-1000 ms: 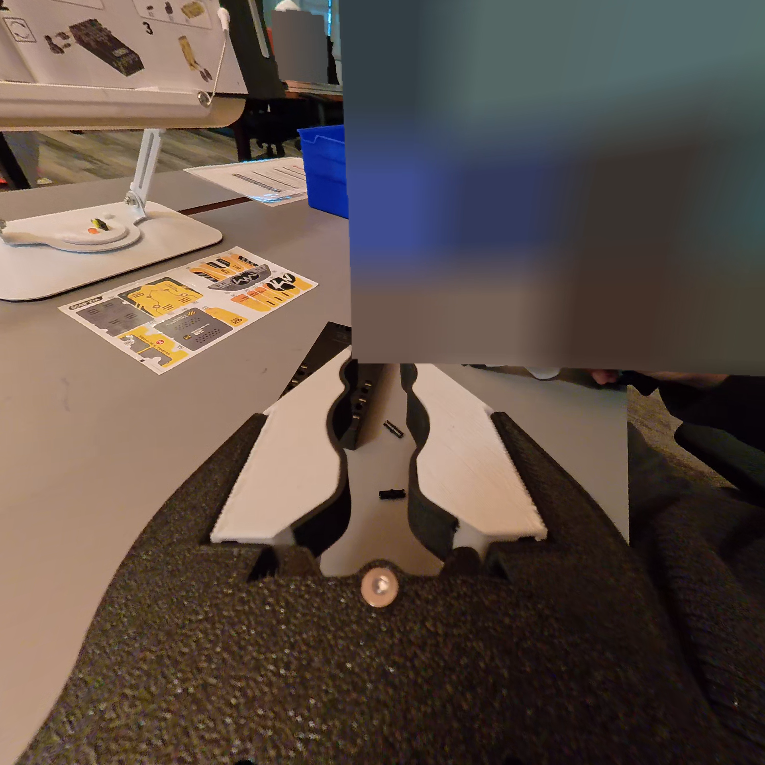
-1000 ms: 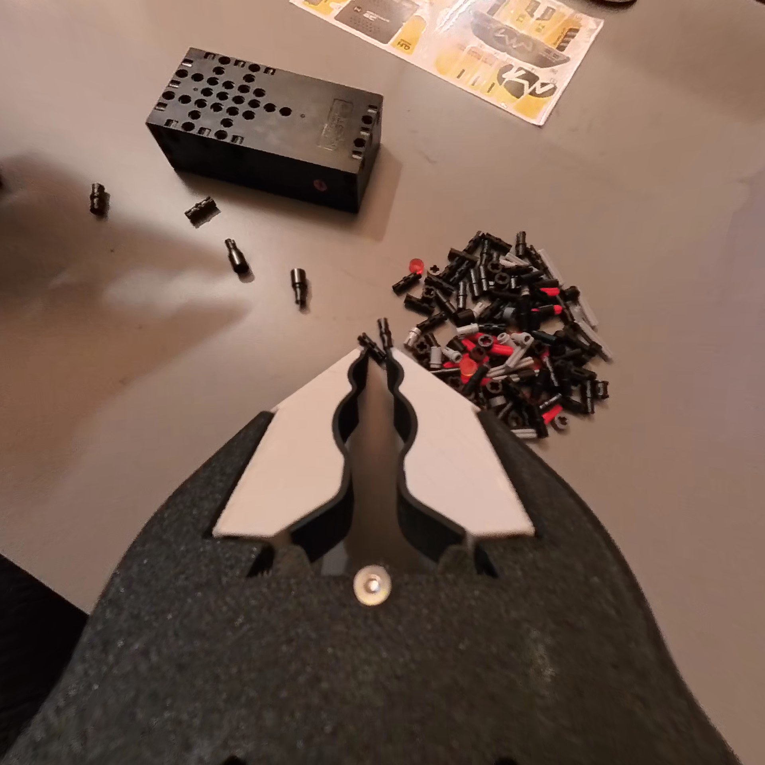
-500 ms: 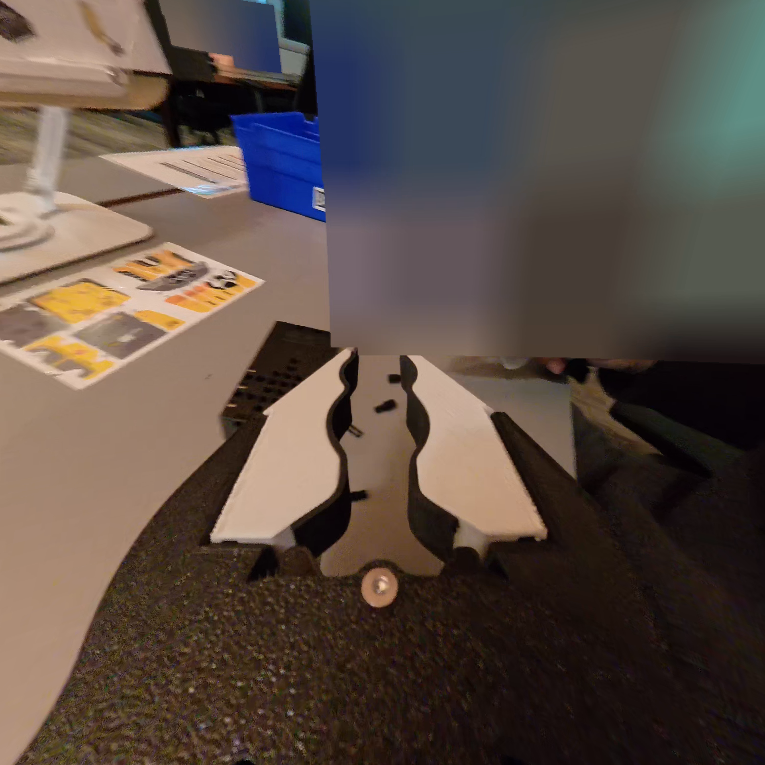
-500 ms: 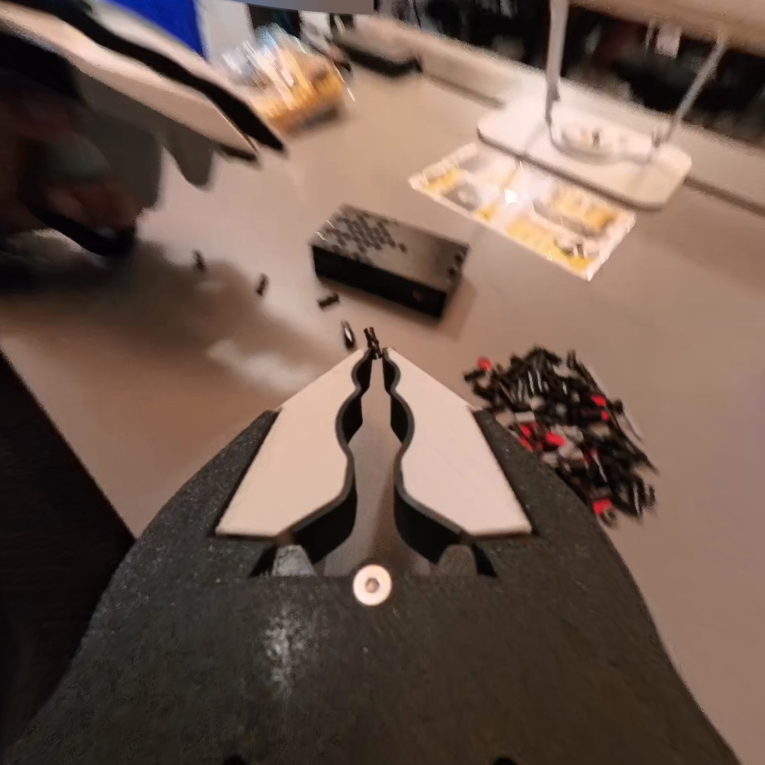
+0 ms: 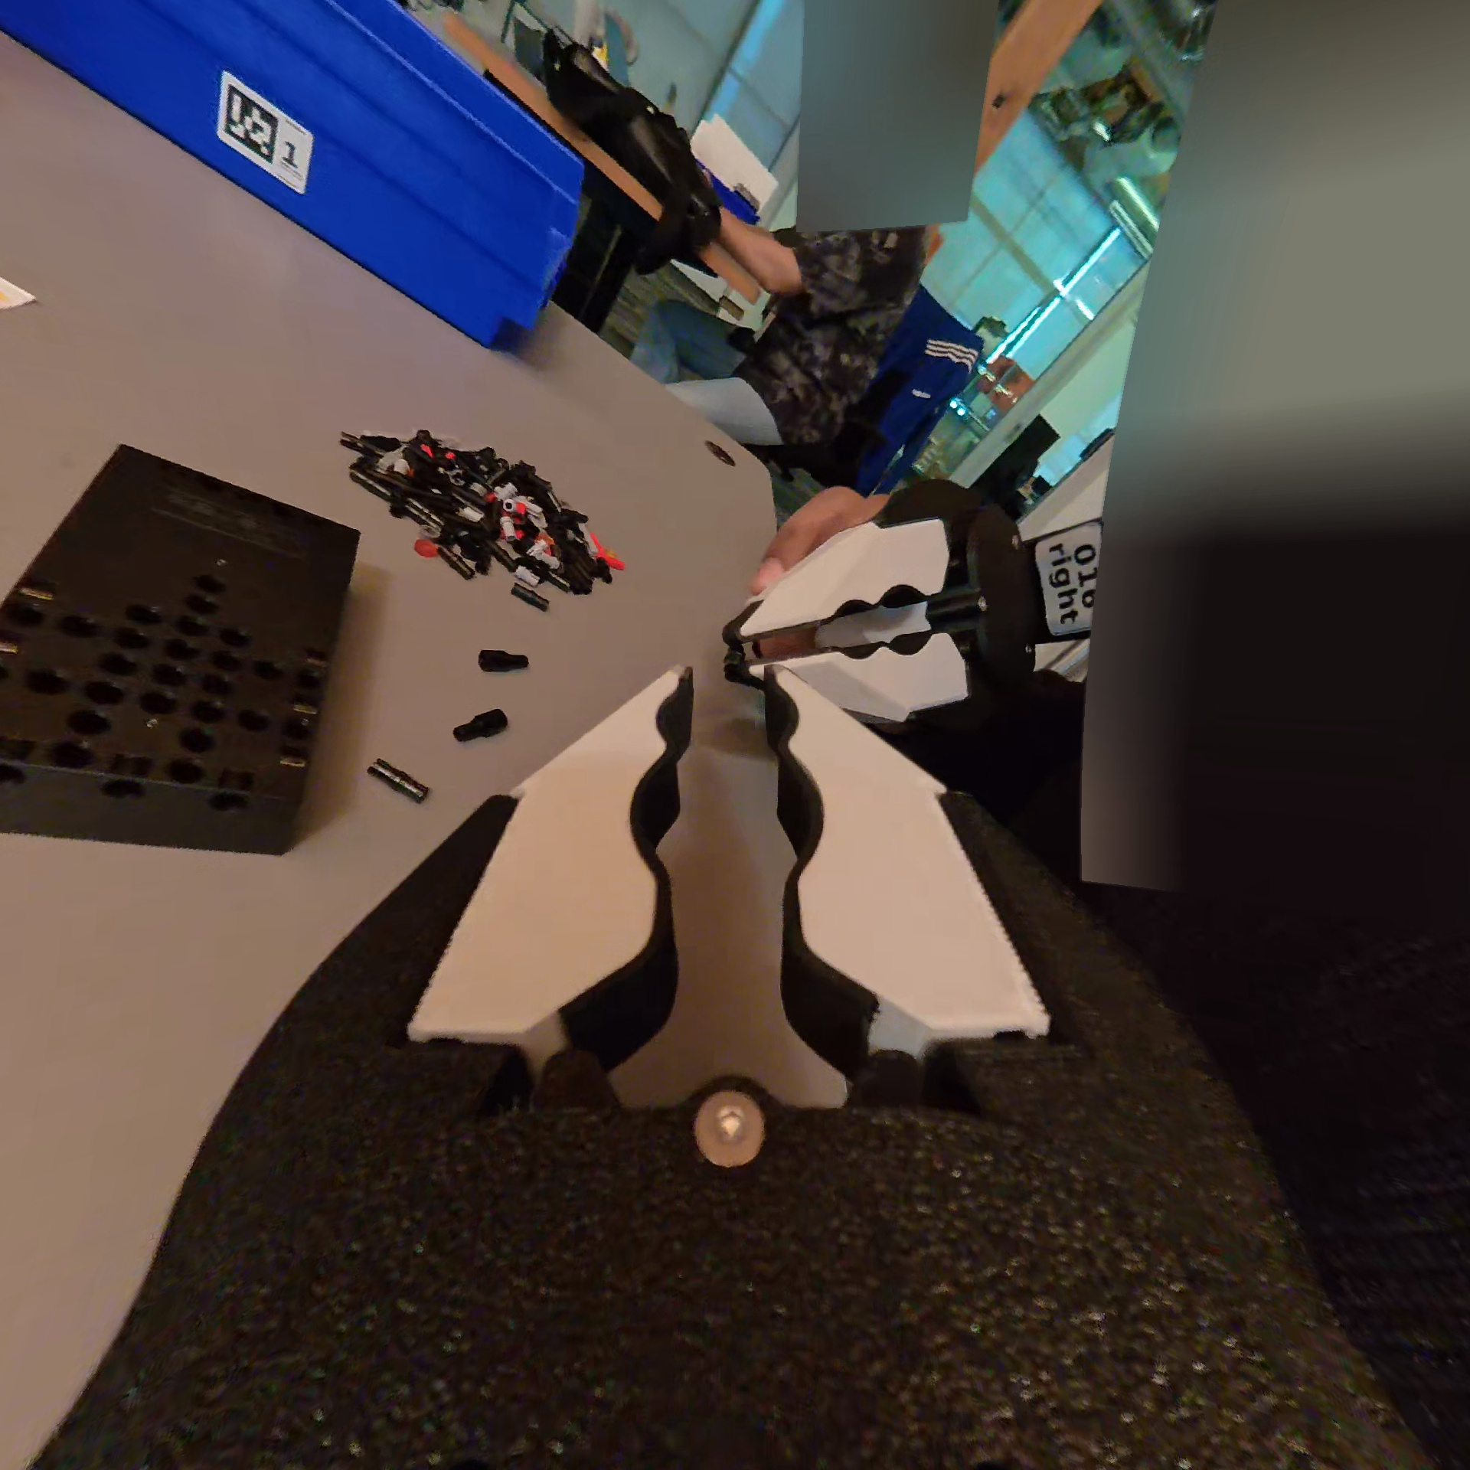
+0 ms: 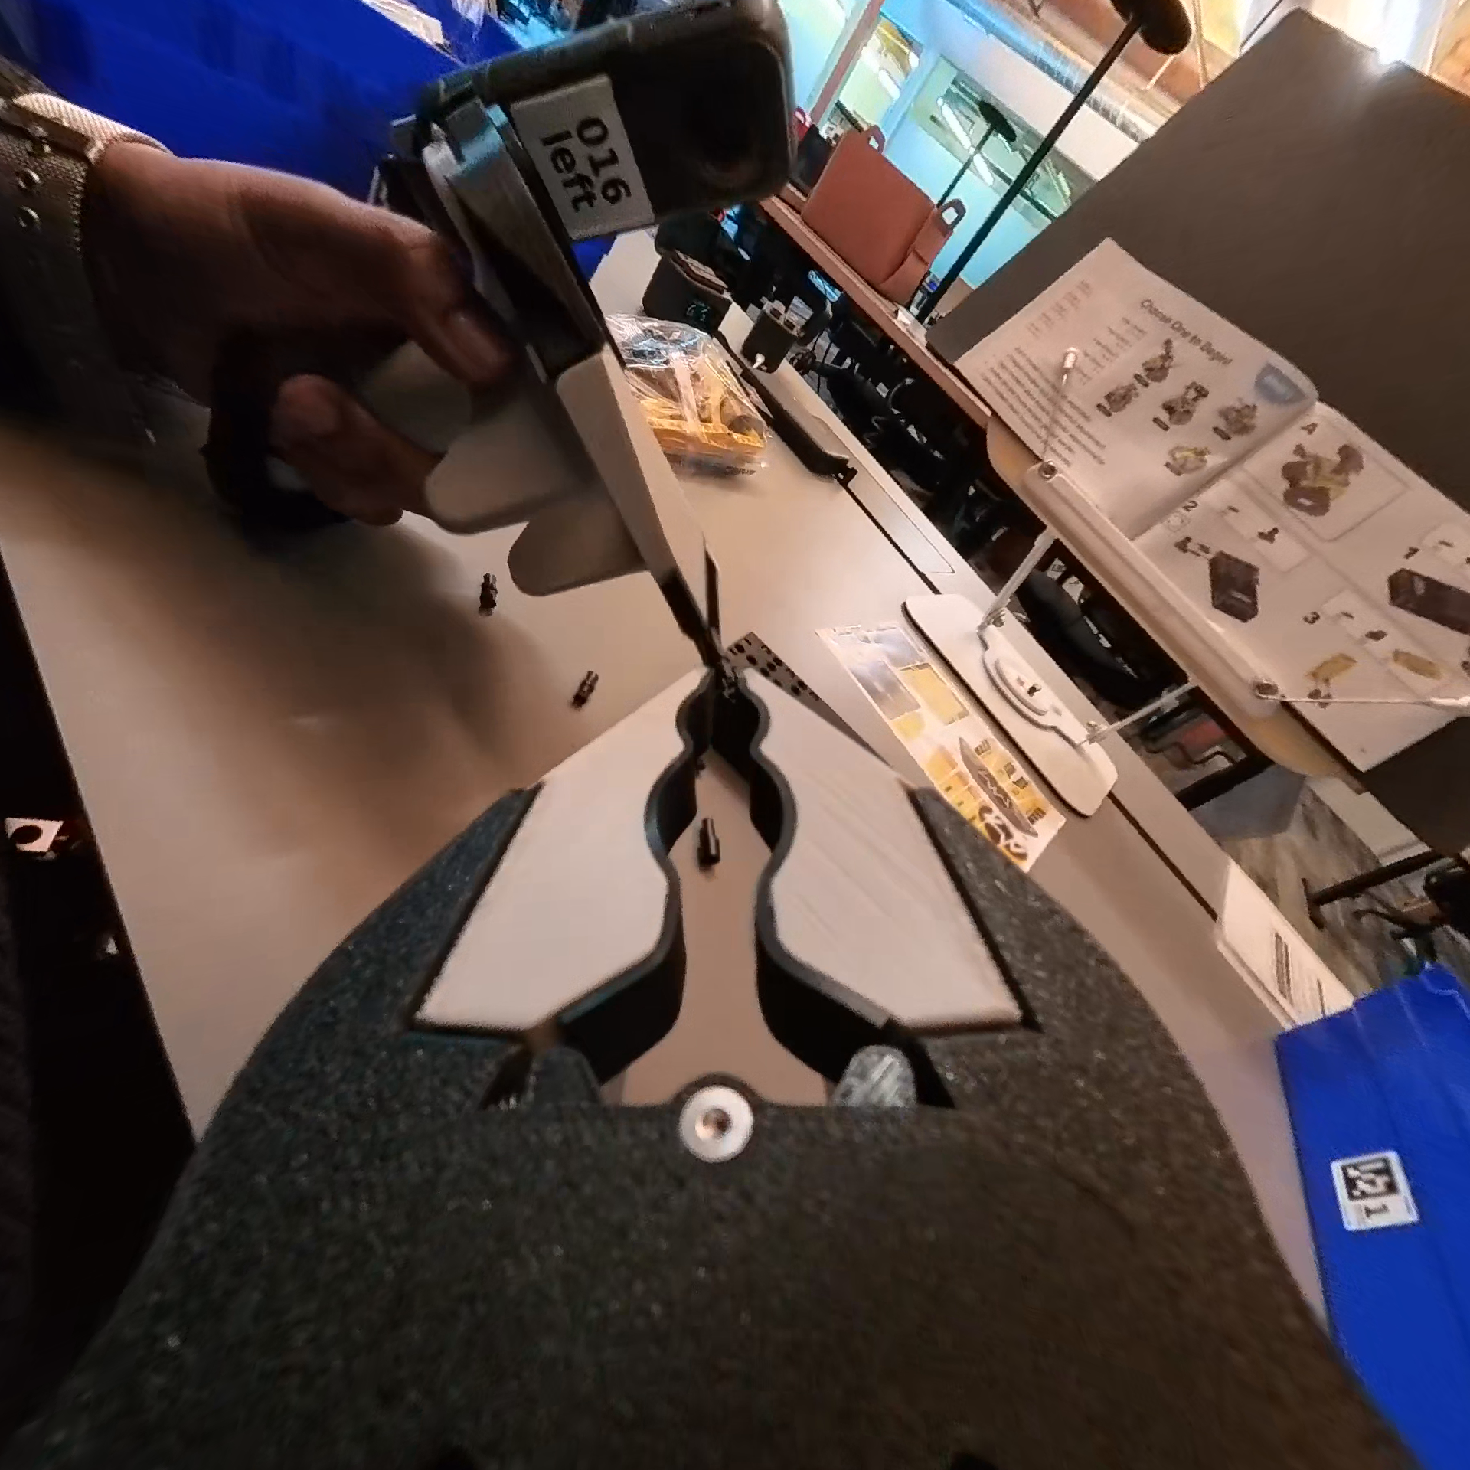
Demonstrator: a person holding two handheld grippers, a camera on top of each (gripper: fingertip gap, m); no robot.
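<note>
My right gripper (image 6: 725, 686) is shut on a small black pin (image 6: 727, 700), held above the grey table (image 6: 334, 716). In the left wrist view my right gripper (image 5: 744, 636) comes in from the right, and its pin (image 5: 733, 666) sits just in front of the gap between my left fingertips. My left gripper (image 5: 728, 680) is open and empty. In the right wrist view my left gripper (image 6: 704, 628) is seen side-on, held by a hand, its tips meeting my right tips. A black perforated box (image 5: 159, 660) lies to the left.
A pile of black, red and grey pins (image 5: 485, 509) lies behind the box. Loose black pins (image 5: 503, 660) (image 5: 480, 725) (image 5: 398, 779) lie beside it. A blue bin (image 5: 318, 135), a sticker sheet (image 6: 939, 740) and an instruction booklet on a stand (image 6: 1193, 445) are farther off. Only a small space, under 4 cm, lies between the two pairs of fingers.
My right gripper lifted from the pile with the pin and swung toward my left gripper. My left gripper turned right to face it; their tips now nearly meet.
</note>
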